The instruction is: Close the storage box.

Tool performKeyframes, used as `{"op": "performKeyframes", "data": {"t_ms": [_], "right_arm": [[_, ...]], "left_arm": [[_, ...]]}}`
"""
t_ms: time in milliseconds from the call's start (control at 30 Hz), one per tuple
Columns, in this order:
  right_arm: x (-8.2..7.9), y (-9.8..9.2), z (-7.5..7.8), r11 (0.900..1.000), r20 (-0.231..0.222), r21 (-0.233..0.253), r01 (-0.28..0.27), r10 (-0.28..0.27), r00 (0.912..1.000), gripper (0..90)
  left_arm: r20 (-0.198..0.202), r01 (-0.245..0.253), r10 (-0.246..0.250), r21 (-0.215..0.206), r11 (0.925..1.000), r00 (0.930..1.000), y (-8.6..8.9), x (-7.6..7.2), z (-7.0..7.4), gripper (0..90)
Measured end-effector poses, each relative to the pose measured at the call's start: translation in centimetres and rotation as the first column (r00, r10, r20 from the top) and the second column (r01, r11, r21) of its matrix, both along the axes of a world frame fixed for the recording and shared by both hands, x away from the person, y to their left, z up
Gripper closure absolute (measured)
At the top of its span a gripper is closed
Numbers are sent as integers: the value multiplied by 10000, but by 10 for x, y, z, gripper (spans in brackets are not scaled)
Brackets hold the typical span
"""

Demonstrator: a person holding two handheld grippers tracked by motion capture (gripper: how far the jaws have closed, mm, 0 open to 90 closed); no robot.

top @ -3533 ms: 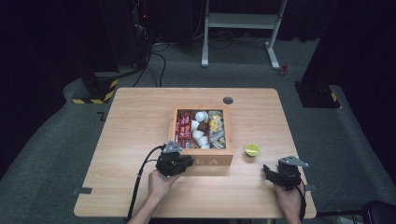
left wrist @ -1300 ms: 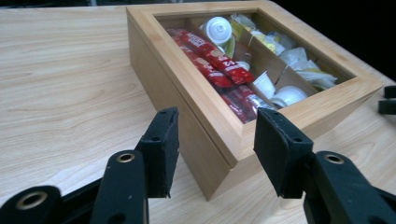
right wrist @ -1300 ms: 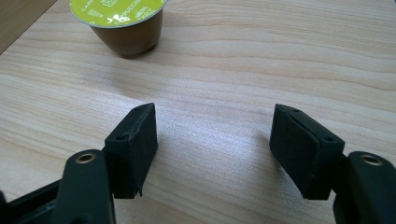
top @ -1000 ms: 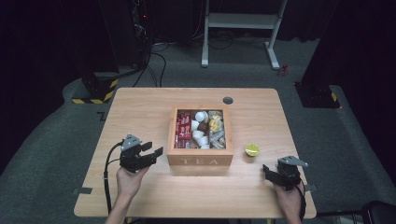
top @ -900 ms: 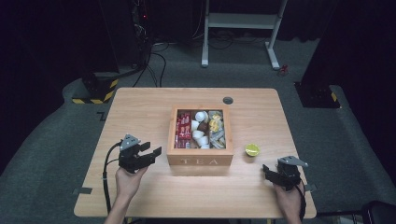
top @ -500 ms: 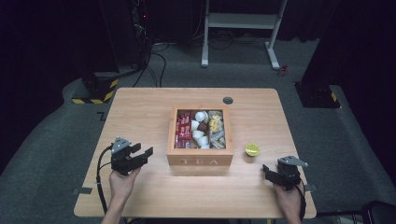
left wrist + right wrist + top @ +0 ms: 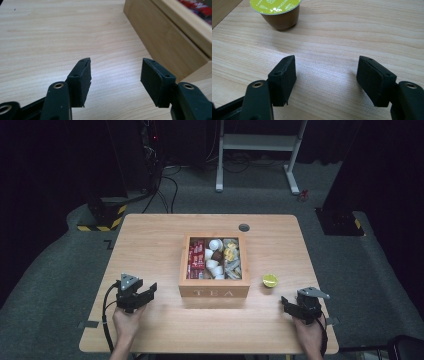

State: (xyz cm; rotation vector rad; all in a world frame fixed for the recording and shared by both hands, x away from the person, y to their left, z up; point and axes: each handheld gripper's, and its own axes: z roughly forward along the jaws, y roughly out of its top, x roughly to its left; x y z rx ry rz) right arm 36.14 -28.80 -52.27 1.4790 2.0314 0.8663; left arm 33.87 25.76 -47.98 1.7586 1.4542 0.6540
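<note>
Lab or studio recording space: wooden table [image 7: 150, 240] on grey carpet [image 7: 60, 285], dark surroundings, floor cables [image 7: 165, 190], hazard-striped base [image 7: 100, 220], white metal stand [image 7: 255, 145].

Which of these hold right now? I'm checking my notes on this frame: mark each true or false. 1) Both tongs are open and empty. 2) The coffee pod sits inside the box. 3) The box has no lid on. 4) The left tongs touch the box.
1) True: the left tongs and right tongs are open, holding nothing.
2) False: the coffee pod stands on the table, right of the box.
3) True: its contents show.
4) False: they sit apart, to its left.
</note>
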Motion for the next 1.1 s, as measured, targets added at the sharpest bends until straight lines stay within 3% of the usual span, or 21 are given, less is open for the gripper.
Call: {"op": "performKeyframes", "data": {"t_ms": [100, 300, 567, 1100], "right_arm": [[0, 0, 0, 10000, -13, 8, 8, -8, 10000, 318], [0, 0, 0, 10000, -22, -3, 11, -11, 10000, 319], [0, 0, 0, 10000, -18, -5, 14, -14, 10000, 319], [0, 0, 0, 10000, -17, 17, 30, -30, 10000, 318]], "left_arm": [[-225, -82, 79, -105, 9999, 9997, 0, 0, -6, 419], [-482, -57, 76, 398, 9992, 9988, -2, 1, -18, 417], [-885, -139, 188, 556, 9984, 9959, -4, 5, -30, 416], [-1088, -311, 393, 761, 9966, 9933, -6, 18, -43, 385]]}}
